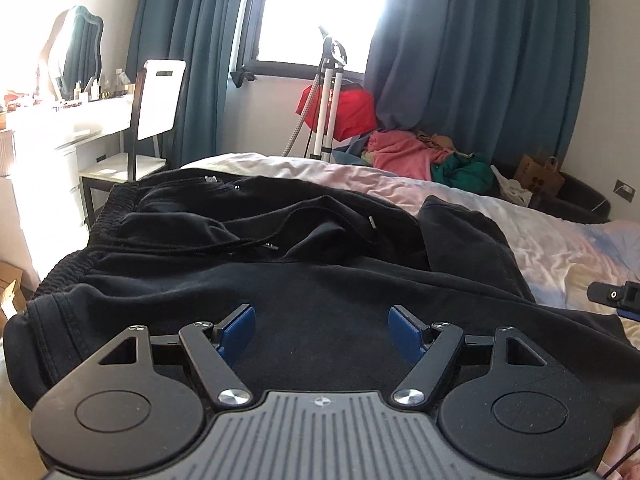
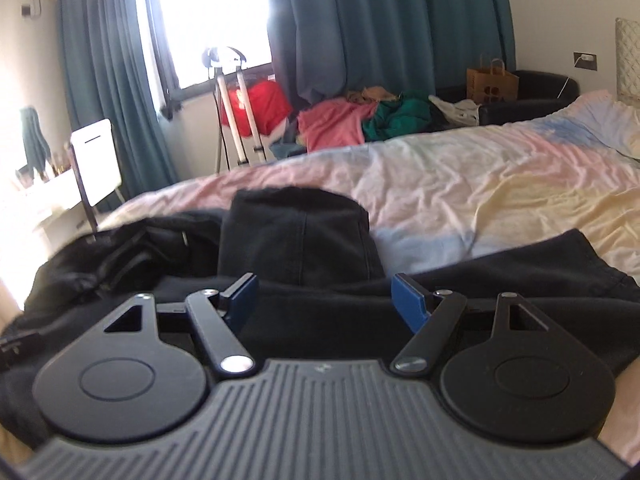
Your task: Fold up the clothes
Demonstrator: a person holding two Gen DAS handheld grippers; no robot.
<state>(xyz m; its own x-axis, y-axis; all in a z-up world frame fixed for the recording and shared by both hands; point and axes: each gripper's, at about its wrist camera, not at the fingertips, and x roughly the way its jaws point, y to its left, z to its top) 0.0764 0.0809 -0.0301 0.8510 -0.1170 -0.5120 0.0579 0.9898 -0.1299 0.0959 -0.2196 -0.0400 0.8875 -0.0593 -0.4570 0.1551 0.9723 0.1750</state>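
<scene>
A black pair of sweatpants (image 1: 280, 264) lies rumpled on the bed, elastic waistband at the left with drawstrings showing. My left gripper (image 1: 322, 328) is open, blue pads wide apart, just above the near part of the cloth. My right gripper (image 2: 324, 300) is open too, over the black cloth (image 2: 296, 236), with a folded-over leg part standing up ahead of it. The tip of the right gripper (image 1: 616, 296) shows at the right edge of the left wrist view. Neither gripper holds anything.
The bed has a pastel pink, blue and yellow sheet (image 2: 460, 176). Behind it lie a pile of pink and green clothes (image 2: 360, 120), a steamer stand (image 1: 330, 92), a paper bag (image 2: 490, 80) and teal curtains. A white dressing table and chair (image 1: 156, 108) stand at left.
</scene>
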